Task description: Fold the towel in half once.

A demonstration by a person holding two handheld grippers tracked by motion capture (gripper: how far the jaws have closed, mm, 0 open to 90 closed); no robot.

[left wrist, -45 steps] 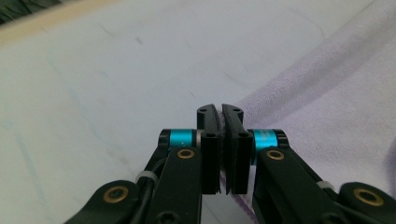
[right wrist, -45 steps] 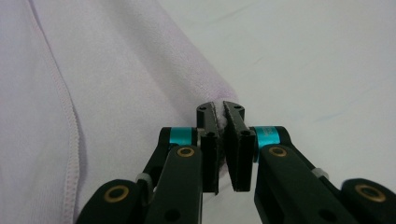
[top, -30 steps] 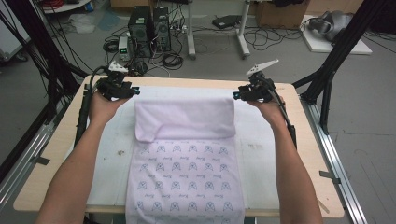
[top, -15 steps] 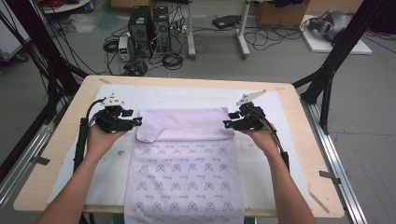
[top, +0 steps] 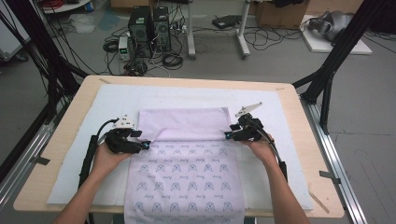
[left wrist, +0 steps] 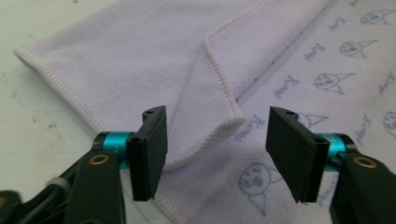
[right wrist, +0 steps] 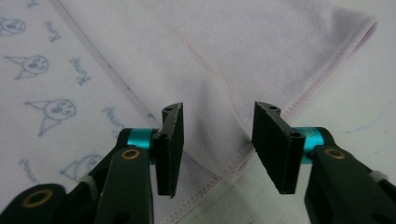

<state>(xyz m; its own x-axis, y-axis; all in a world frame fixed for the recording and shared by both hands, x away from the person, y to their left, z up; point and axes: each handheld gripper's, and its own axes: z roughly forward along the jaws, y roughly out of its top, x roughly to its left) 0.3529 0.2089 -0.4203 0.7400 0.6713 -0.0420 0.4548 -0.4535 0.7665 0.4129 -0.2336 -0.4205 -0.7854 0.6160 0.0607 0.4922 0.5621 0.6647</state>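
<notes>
A lilac towel [top: 187, 182] printed with small cartoon faces lies lengthwise on the table. Its far part is folded back toward the person as a plain flap [top: 187, 123]. My left gripper [top: 145, 145] rests low at the flap's left corner. In the left gripper view that hemmed corner [left wrist: 219, 126] lies loose between the jaws of the left gripper [left wrist: 215, 128], which have just been opening and stand open. My right gripper [top: 227, 136] sits at the flap's right corner. The right gripper [right wrist: 217, 123] is open too, with the hemmed corner [right wrist: 224, 163] flat on the table between its pads, untouched.
A white mat [top: 116, 100] covers the wooden table [top: 299, 107]. The towel's near end hangs over the front edge. Black frame struts [top: 327, 79] stand at the table's far corners. Computer boxes and cables [top: 149, 28] sit on the floor beyond.
Both grippers came down and toward the person, drawing the towel's far edge over into a flat flap. The left jaws opened off the corner.
</notes>
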